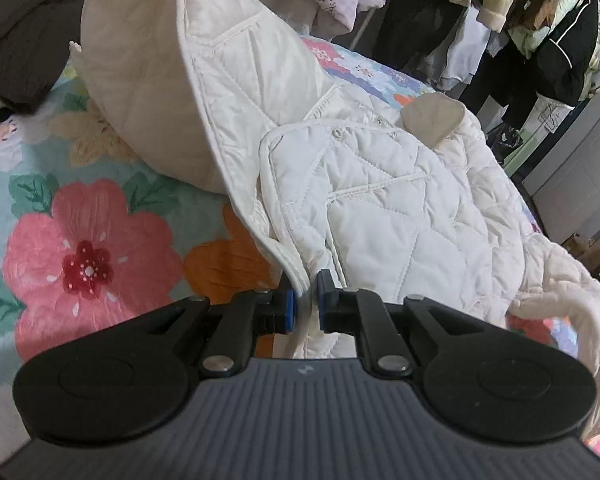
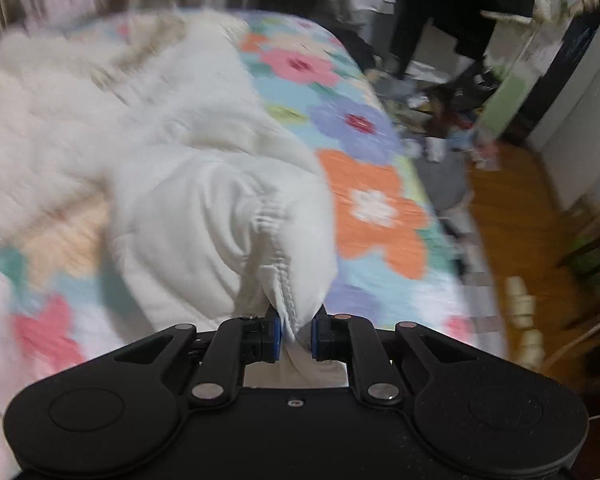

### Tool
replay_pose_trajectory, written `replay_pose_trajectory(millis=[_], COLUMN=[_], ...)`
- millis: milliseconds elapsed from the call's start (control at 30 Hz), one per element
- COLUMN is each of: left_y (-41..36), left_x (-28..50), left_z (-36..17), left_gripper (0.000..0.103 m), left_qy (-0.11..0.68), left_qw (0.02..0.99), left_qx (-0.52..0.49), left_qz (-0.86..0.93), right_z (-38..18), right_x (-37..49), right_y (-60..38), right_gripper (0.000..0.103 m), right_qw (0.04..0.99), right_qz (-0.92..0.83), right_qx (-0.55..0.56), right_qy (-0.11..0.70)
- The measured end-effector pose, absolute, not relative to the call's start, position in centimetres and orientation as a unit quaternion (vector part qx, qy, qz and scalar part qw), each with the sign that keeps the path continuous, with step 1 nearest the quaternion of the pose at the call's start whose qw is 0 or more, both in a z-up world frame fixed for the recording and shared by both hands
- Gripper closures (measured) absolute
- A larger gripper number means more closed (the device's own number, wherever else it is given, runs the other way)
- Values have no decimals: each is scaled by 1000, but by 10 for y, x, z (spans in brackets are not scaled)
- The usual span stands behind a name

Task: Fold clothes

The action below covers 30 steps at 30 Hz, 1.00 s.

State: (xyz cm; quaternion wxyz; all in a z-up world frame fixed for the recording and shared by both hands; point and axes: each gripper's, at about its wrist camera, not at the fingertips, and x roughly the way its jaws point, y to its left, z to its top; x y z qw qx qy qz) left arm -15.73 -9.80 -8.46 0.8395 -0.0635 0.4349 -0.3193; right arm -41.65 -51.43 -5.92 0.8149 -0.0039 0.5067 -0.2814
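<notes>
The left tool (image 1: 307, 304) is seen nearly closed, its blue pads pinching the piped front edge of the white quilted jacket (image 1: 384, 200), which is spread up and right across the flower-patterned bed quilt (image 1: 88, 256). The right tool (image 2: 295, 334) is clamped on the jacket's gathered elastic cuff (image 2: 278, 256) at lower centre; the blurred sleeve is trailed toward the upper left.

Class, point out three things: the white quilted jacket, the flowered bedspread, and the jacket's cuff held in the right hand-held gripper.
White quilted jacket (image 1: 396, 216): left wrist view, on its quilted front panel.
Flowered bedspread (image 1: 88, 264): left wrist view, on the big pink flower.
Cuff (image 2: 288, 280): right wrist view, on the gathered, stitched edge just above the pads.
</notes>
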Motion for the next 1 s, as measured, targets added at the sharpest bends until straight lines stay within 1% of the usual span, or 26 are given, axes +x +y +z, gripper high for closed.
replay_pose_trajectory(millis=[100, 167, 200, 267, 333, 367, 433, 467, 500, 600, 700, 833, 900, 1000], left_y=[-100, -101, -102, -104, -108, -109, -109, -107, -106, -102, -100, -97, -91, -76], left_x=[-159, -160, -160, -160, -159, -159, -158, -156, -155, -158, -167, -177, -180, -181], left_z=[-86, -86, -86, -90, -94, -95, -97, -97, -97, -91, -84, -80, -78, -73], left_gripper=[93, 93, 93, 93, 92, 92, 92, 92, 92, 93, 93, 94, 94, 95], left_qy=[439, 441, 442, 446, 446, 444, 446, 448, 449, 433, 409, 393, 393, 405], left_qw=[838, 837, 836, 834, 834, 836, 836, 835, 835, 839, 850, 852, 845, 826], left_qx=[-65, -65, -66, -59, -32, -22, -24, -32, -39, -47, -42, -42, -54, -106], left_qz=[-318, -318, -317, -319, -324, -322, -318, -317, -316, -326, -330, -344, -358, -377], right_z=[-64, -72, -78, -88, -79, -68, -45, -33, -21, 7, 18, 6, -7, -17], right_x=[-419, -421, -423, -427, -421, -415, -402, -396, -390, -370, -352, -311, -282, -241], right_y=[-519, -533, -544, -575, -579, -568, -536, -519, -501, -455, -417, -375, -349, -316], right_gripper=[89, 90, 89, 89, 85, 78, 66, 52, 43, 41, 39, 39, 39, 39], right_qw=[787, 767, 763, 758, 755, 760, 773, 783, 793, 831, 874, 921, 913, 912], right_qz=[-296, -311, -319, -335, -359, -364, -369, -366, -361, -311, -238, -35, 4, 55], right_qx=[-81, -105, -94, -22, 19, 13, -39, -63, -86, -111, -103, -34, -30, -46], right_qy=[535, 551, 555, 559, 548, 537, 515, 499, 483, 448, 410, 387, 407, 403])
